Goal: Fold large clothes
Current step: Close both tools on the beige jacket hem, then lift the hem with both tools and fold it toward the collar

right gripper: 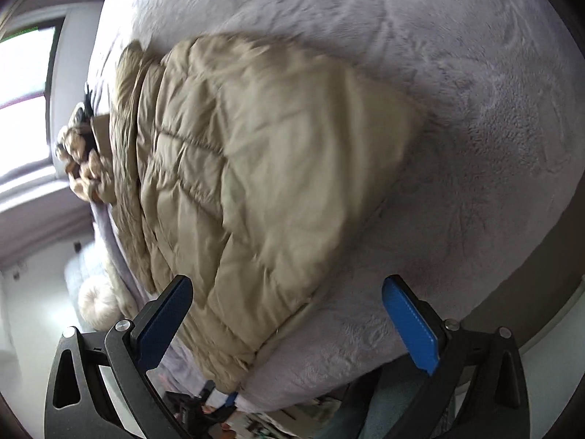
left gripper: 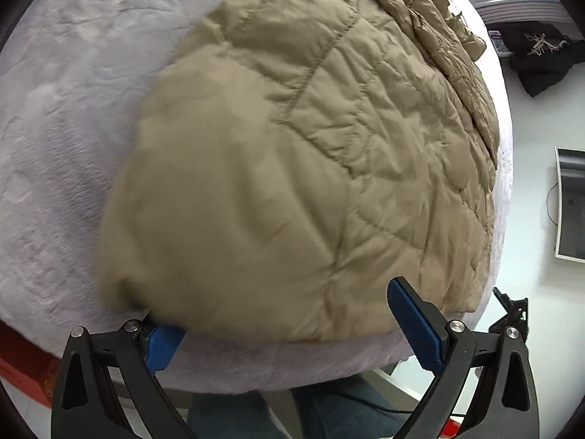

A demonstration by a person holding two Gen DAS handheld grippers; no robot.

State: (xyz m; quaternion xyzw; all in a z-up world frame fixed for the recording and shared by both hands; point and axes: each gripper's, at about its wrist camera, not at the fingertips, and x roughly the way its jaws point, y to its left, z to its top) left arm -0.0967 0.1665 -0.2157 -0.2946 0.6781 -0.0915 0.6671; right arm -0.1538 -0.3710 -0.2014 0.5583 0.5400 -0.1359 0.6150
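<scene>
On the pale fleece blanket (left gripper: 65, 117) lies the tan quilted jacket (left gripper: 310, 139), spread over the bed, its fur-trimmed hood (right gripper: 78, 153) towards the window side. Low at the near edge, the left gripper (left gripper: 289, 325) has its blue fingers (left gripper: 415, 325) spread wide; a puffy, blurred fold bulges over the left one, though I cannot tell if it touches. Over the jacket's hem the right gripper (right gripper: 289, 322) hovers, jaws apart, gripping nothing. Beyond the bed, dark clothing (left gripper: 541, 58) lies on the floor

The jacket's (left gripper: 292, 168) near corner blurs over your left tool's (left gripper: 289, 325) left finger; its far collar is cropped.
</scene>
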